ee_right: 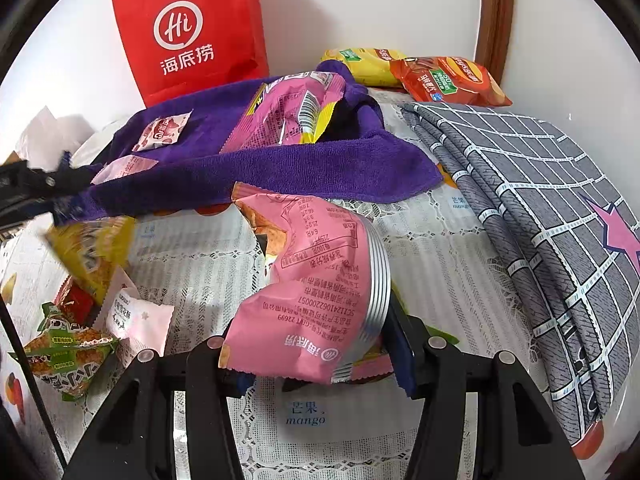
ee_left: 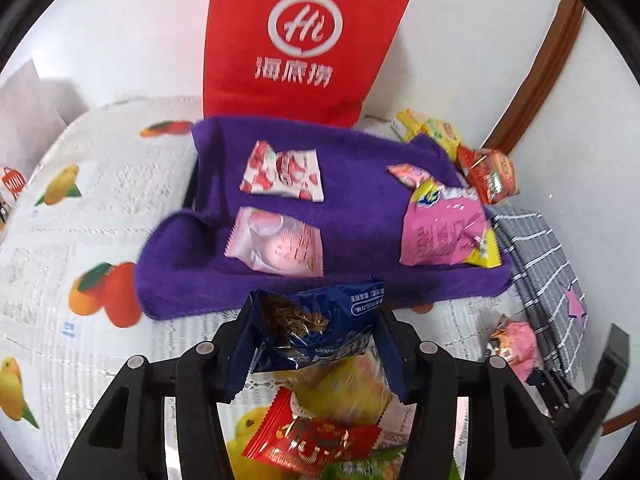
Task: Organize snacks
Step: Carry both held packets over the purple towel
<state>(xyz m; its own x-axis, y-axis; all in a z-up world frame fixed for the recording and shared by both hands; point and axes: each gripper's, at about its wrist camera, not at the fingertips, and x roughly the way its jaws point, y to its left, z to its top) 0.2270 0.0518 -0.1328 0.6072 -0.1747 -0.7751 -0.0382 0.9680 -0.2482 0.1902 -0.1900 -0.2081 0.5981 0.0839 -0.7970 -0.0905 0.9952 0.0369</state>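
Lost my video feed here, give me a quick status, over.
Left gripper shut on blue cookie packet. Right gripper shut on pink snack bag. Purple towel ahead holds four packets. Loose snacks on tablecloth below left gripper.

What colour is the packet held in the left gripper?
Dark blue packet, with white print, clearest in the left wrist view.

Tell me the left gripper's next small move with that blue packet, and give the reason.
Probably carry it forward over the purple towel and set it in the bare patch between the packets there. The left gripper is shut on the blue snack packet, lifted off the tablecloth, and several pink packets, such as the strawberry one, already lie sorted on that towel.
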